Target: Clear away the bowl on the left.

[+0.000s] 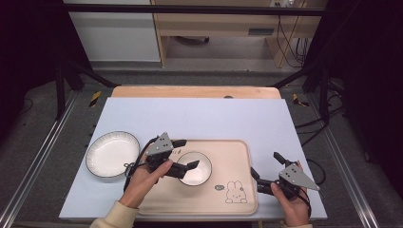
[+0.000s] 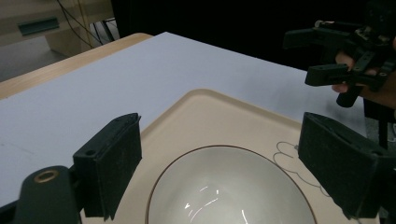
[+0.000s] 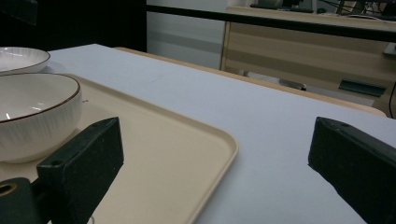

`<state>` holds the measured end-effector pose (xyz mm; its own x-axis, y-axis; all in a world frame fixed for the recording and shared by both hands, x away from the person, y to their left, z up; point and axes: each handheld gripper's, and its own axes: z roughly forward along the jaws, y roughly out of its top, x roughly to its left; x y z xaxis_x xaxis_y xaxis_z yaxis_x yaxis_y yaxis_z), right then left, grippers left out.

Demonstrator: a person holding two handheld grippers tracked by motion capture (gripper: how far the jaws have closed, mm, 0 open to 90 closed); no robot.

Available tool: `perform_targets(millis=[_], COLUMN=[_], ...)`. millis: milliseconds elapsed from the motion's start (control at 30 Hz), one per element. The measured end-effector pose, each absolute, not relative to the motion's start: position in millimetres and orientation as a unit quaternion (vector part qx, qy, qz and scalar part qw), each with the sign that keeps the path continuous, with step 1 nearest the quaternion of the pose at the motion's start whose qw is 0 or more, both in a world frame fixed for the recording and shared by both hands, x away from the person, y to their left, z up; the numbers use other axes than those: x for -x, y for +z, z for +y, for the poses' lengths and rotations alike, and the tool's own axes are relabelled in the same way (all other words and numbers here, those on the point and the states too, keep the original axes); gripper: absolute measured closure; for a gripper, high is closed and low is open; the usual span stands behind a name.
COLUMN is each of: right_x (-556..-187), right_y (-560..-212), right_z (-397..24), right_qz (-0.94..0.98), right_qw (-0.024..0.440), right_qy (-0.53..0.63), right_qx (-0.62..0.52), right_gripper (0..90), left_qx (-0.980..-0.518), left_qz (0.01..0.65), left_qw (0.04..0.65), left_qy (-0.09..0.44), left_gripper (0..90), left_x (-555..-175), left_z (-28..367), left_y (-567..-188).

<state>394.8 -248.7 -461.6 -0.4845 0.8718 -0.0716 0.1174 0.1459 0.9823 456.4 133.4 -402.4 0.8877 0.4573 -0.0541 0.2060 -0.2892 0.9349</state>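
A white bowl [image 1: 195, 168] with a dark rim sits on a beige tray [image 1: 233, 161] on the table [image 1: 199, 116]. The left tongs [image 1: 186, 154] hover just above its near-left rim, jaws spread wide on either side, gripping nothing. A larger white plate [image 1: 112, 154] lies left of the tray. The right tongs [image 1: 264, 169], also wide open and empty, are held beside the tray's right edge.

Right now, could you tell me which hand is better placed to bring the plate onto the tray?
Probably the left. The left gripper hovers at the bowl on the tray, with the plate just beside that hand. The right gripper, fingers open, sits past the tray's far edge.
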Motion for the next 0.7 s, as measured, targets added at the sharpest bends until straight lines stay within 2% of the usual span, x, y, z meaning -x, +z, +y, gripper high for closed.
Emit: perform_targets(millis=[267, 700], right_x=[-396, -395], right_y=[-462, -462], right_z=[-249, -250], right_qz=[0.672, 0.670], right_qw=[0.348, 0.353], right_qy=[0.540, 0.538], right_qx=[-0.369, -0.369], right_gripper=[3.4, 3.3], left_qx=[-0.775, -0.760], left_qz=[0.210, 0.223], left_qw=[0.586, 0.596], left_qy=[0.113, 0.134], left_gripper=[12.4, 10.9], left_x=[-453, -453], left_z=[151, 180], left_y=[-398, -391])
